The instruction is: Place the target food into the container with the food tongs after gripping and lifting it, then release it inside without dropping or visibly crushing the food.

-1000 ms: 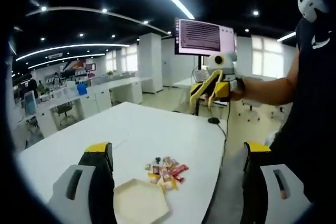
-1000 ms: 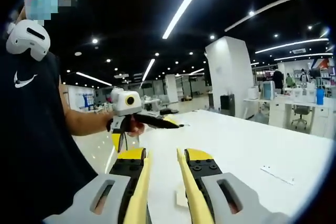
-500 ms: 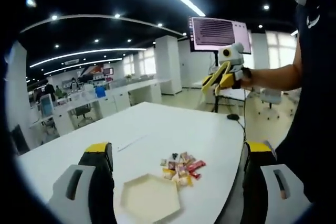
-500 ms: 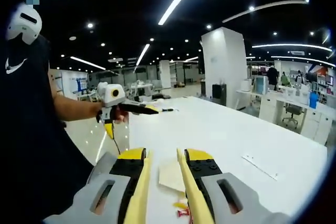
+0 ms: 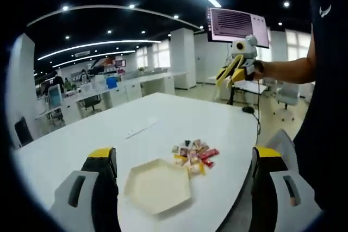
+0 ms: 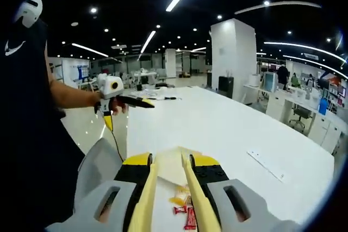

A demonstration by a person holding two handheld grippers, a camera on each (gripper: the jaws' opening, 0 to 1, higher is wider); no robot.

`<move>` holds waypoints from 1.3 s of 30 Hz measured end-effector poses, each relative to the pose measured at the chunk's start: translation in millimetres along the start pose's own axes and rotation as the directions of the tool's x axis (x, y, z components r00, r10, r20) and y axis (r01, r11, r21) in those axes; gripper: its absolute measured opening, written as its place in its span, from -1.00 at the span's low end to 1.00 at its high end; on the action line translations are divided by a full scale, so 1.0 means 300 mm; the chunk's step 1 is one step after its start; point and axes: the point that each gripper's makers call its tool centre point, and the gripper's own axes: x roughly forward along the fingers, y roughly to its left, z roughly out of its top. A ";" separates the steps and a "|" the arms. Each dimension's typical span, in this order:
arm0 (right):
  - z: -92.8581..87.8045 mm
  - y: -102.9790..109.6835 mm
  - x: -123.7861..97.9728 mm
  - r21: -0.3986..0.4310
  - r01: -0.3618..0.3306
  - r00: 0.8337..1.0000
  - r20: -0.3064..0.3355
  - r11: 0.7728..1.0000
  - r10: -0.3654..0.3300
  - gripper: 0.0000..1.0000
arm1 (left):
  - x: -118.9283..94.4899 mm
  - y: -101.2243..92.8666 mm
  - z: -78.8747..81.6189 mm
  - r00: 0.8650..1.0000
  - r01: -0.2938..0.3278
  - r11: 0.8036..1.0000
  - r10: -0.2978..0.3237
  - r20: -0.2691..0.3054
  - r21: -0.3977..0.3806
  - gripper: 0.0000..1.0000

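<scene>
In the left gripper view, the left hand-held gripper (image 5: 182,188) has its jaws spread wide with nothing between them. Just ahead of them, a cream hexagonal container (image 5: 158,185) lies on the white tabletop (image 5: 163,118), and a pile of wrapped snacks (image 5: 193,154) sits just beyond its far corner. In the right gripper view, the right hand-held gripper (image 6: 168,194) holds yellow food tongs (image 6: 148,199) between its jaws, above the snacks.

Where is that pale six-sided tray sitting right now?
In the left gripper view the hexagonal tray lies empty on the white table, near its front edge, with the pile of wrapped snacks just beyond it to the right.
</scene>
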 end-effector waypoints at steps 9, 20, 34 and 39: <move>-0.098 0.004 0.060 0.008 0.060 0.994 -0.095 0.998 -0.059 -0.48 | -0.042 0.075 -0.119 0.999 0.036 0.999 -0.035 -0.040 0.025 0.98; -0.201 -0.006 0.101 0.014 0.078 0.984 -0.160 0.997 -0.074 -0.49 | -0.069 0.082 -0.161 0.998 0.033 0.999 -0.032 -0.048 0.011 0.98; -0.419 -0.027 0.165 0.012 0.063 0.963 -0.265 0.998 -0.058 -0.48 | -0.113 0.068 -0.075 0.998 -0.038 0.999 0.039 -0.040 0.016 0.98; -0.483 -0.041 0.209 0.017 0.054 0.957 -0.285 0.998 -0.047 -0.48 | -0.120 0.059 -0.061 0.997 -0.057 0.998 0.057 -0.044 0.013 0.98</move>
